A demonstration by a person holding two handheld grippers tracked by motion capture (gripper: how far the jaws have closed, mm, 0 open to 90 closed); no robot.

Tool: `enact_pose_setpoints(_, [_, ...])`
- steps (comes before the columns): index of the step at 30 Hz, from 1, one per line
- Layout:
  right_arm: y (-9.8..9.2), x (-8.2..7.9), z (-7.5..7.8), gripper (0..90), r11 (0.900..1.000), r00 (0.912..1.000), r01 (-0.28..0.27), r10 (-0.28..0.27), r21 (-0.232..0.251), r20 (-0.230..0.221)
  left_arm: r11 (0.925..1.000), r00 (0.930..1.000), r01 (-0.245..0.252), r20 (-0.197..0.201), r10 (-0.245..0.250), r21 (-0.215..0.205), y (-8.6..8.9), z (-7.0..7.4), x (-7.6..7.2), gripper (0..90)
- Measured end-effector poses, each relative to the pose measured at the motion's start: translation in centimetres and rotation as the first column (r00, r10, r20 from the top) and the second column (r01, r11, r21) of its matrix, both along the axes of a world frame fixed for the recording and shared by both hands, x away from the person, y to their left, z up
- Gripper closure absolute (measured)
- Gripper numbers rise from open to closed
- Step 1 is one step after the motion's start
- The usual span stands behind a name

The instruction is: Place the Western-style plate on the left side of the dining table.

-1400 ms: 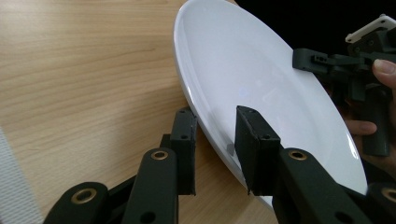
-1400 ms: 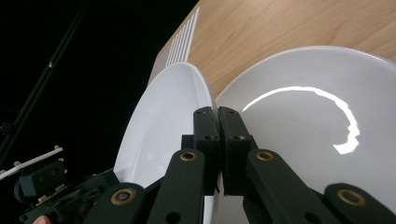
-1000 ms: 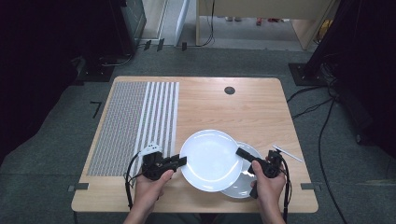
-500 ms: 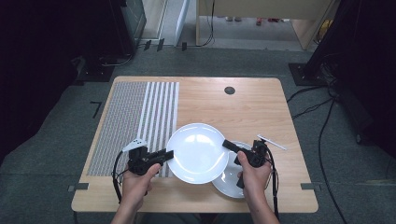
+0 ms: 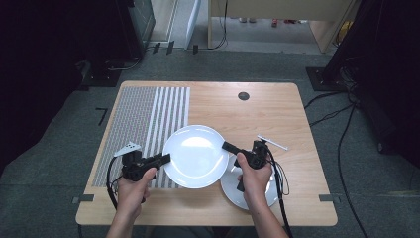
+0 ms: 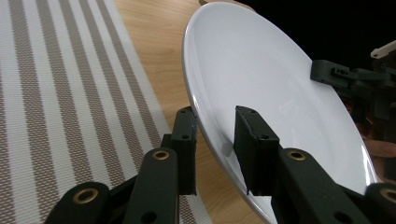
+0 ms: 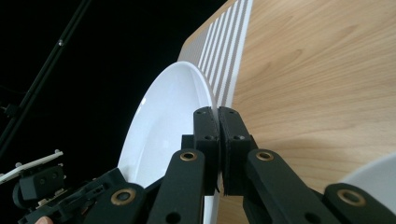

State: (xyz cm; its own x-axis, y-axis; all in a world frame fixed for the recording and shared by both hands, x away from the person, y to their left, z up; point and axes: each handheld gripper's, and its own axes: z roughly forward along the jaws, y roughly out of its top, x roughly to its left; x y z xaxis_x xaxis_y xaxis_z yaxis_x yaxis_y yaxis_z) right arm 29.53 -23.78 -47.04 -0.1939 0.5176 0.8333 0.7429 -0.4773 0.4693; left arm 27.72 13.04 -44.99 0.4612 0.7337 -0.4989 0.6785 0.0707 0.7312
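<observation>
A large white plate (image 5: 195,156) hangs just above the table between both grippers, partly over the striped mat's right edge. My left gripper (image 5: 163,158) grips its left rim, and in the left gripper view the jaws straddle the rim (image 6: 215,135) of the plate (image 6: 261,70). My right gripper (image 5: 228,147) pinches the opposite rim. Its jaws are pressed close together (image 7: 217,116) on the thin edge of the plate (image 7: 163,126). A smaller white plate (image 5: 247,191) lies on the table under my right hand.
The grey and white striped mat (image 5: 148,119) covers the left part of the wooden table (image 5: 257,109). A black round grommet (image 5: 243,95) sits near the far edge. Cables trail from both grippers toward the near edge.
Both grippers have carried the large plate to the left and slightly away from the person. It has come off the smaller plate, which now lies uncovered.
</observation>
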Motion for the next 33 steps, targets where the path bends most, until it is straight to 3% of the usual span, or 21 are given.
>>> enact_pose_setpoints(6, [2.0, 1.4, 0.1, 88.4, 1.000, 1.0000, -0.009, 0.009, 0.026, 0.002, 0.9985, 0.9985, -0.054, 0.005, 0.054, -0.001, 1.9, 0.3, 0.7, 71.2])
enact_pose_setpoints(13, [4.7, 2.8, 0.1, 88.4, 0.999, 0.9996, -0.029, 0.029, 0.018, -0.002, 0.9936, 0.9937, -0.112, -0.008, 0.112, 0.015, 4.1, 0.3, 1.5, 71.3])
enact_pose_setpoints(25, [8.2, 4.4, 0.2, 88.4, 0.998, 0.9981, -0.061, 0.062, 0.027, -0.008, 0.9897, 0.9902, -0.138, -0.020, 0.138, 0.040, 7.3, 0.7, 2.4, 71.0])
enact_pose_setpoints(33, [10.9, 5.6, -0.6, 88.4, 0.997, 0.9972, -0.071, 0.071, -0.015, -0.025, 0.9823, 0.9834, -0.173, -0.042, 0.177, 0.071, 9.1, 0.3, 3.9, 71.4])
